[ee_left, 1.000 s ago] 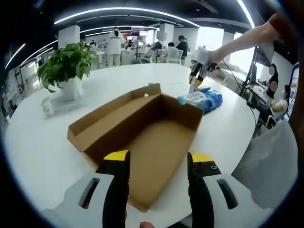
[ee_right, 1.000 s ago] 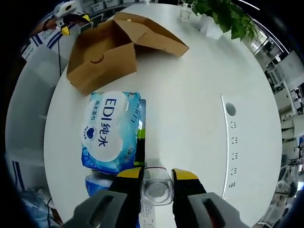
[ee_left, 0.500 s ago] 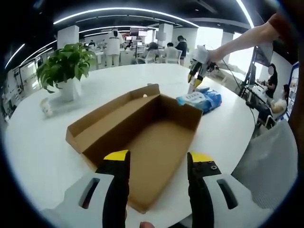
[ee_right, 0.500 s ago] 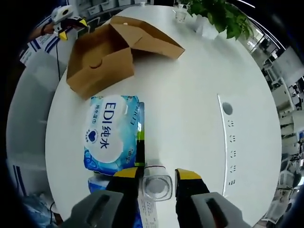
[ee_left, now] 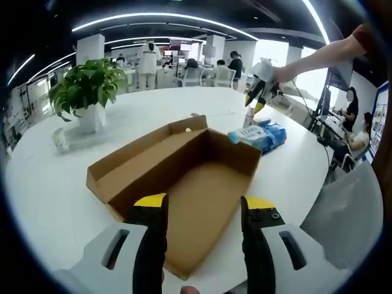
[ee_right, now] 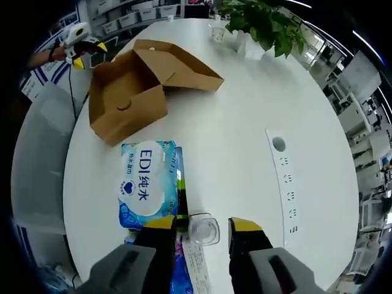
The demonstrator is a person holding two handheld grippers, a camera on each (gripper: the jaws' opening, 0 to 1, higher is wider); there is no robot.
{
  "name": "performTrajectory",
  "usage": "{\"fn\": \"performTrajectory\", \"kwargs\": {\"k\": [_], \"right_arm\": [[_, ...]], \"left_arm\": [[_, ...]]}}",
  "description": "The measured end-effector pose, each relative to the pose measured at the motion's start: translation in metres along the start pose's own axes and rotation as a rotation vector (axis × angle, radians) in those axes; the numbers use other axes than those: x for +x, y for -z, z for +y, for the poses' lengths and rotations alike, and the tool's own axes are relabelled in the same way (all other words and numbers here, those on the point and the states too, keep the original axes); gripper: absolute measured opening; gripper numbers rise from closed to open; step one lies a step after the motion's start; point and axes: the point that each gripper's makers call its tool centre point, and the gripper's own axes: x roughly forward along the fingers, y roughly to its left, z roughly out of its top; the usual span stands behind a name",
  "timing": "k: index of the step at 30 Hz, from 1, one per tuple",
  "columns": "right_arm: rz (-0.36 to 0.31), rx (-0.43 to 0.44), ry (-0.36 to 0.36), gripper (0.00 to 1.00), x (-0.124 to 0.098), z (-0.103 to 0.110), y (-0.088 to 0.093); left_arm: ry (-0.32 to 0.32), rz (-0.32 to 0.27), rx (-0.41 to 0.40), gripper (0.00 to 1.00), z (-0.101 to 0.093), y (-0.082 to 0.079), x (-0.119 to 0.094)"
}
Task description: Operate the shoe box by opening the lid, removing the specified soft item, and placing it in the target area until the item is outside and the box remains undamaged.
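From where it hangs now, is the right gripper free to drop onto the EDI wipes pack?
Probably yes. The right gripper hangs open above the table, beside the wipes pack, whose top lies bare outside the shoe box. A small clear cup sits under the jaws, so shift sideways first.

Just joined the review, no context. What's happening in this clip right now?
A person is working at a white table with a gripper in each hand. The cardboard shoe box lies open with its lid folded back, and what shows of its inside looks empty. The left gripper hangs open over the box's near end. The blue wet-wipes pack lies on the table just outside the box. The right gripper is open above a small clear bottle beside the pack, not gripping it.
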Motion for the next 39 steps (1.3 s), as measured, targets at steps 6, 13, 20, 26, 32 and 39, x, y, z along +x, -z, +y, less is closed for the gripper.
{"fn": "performTrajectory", "kwargs": {"k": [6, 13, 20, 26, 32, 39], "right_arm": [[-0.051, 0.054, 0.020, 0.31, -0.014, 0.000, -0.009], [-0.162, 0.172, 0.028, 0.33, -0.029, 0.004, -0.023], [-0.256, 0.266, 0.041, 0.36, -0.042, 0.009, -0.035], [-0.366, 0.360, 0.022, 0.36, -0.054, 0.019, -0.047], [-0.478, 0.422, 0.003, 0.38, -0.067, 0.031, -0.063], [-0.557, 0.462, -0.018, 0.43, -0.073, 0.050, -0.078]], "left_arm": [[-0.007, -0.016, -0.008, 0.47, 0.003, -0.004, -0.004], [-0.025, -0.031, -0.027, 0.48, 0.010, -0.006, -0.011], [-0.068, -0.055, -0.063, 0.48, 0.023, -0.010, -0.019], [-0.118, -0.066, -0.110, 0.48, 0.036, -0.006, -0.026], [-0.169, -0.045, -0.156, 0.49, 0.045, 0.005, -0.029], [-0.234, 0.010, -0.219, 0.49, 0.055, 0.025, -0.029]]}}
